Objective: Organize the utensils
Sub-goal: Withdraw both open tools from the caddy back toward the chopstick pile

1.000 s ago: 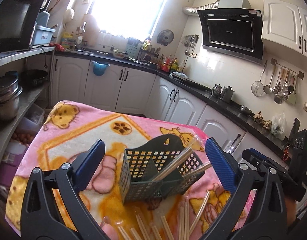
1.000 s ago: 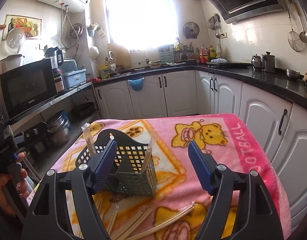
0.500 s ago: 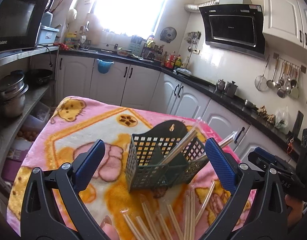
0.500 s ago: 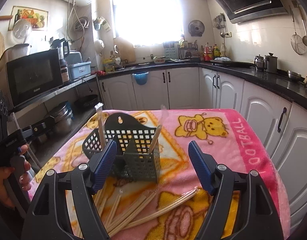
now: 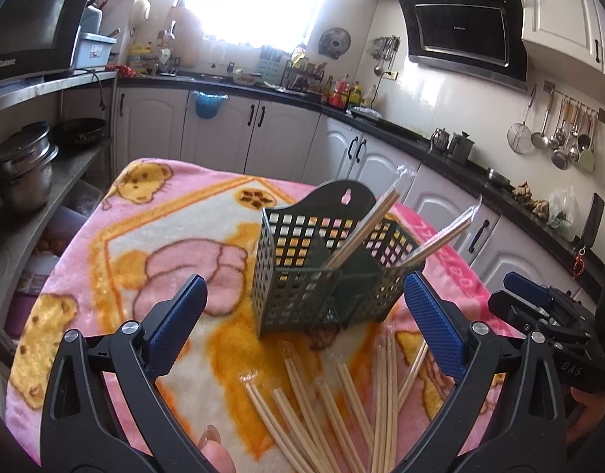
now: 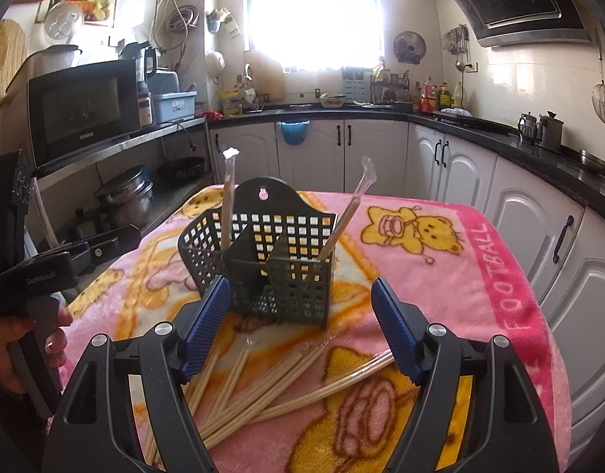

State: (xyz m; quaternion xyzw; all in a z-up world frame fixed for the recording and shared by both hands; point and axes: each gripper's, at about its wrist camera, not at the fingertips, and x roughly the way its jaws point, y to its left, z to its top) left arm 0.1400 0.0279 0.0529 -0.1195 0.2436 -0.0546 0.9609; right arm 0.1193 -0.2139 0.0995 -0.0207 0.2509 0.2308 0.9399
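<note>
In the left wrist view, the left gripper (image 5: 304,307) has its blue-padded tongs spread wide apart with nothing between them, hovering over the pink cartoon-bear blanket (image 5: 153,244). Just beyond them the dark green perforated plastic utensil basket (image 5: 326,268) stands upright at the middle of the blanket, with two plastic-wrapped pairs of pale wooden chopsticks (image 5: 361,228) leaning out toward the right. A loose spread of wrapped wooden chopsticks (image 5: 334,402) lies on the blanket on the near side of the basket, between the tongs. This view alone shows the right gripper from outside, at the far right edge, and the ladles hanging on the wall rail (image 5: 558,146). In the right wrist view, the right gripper (image 6: 296,325) is likewise wide apart and holds nothing, with the basket (image 6: 271,268) just past its tips and the loose chopsticks (image 6: 263,386) fanned on the blanket (image 6: 440,260) below. Only here do the black microwave (image 6: 82,110) on the left shelf, the hand (image 6: 23,339) gripping the left tool's handle, and the blanket's "FOOTBALL" lettering appear.
</note>
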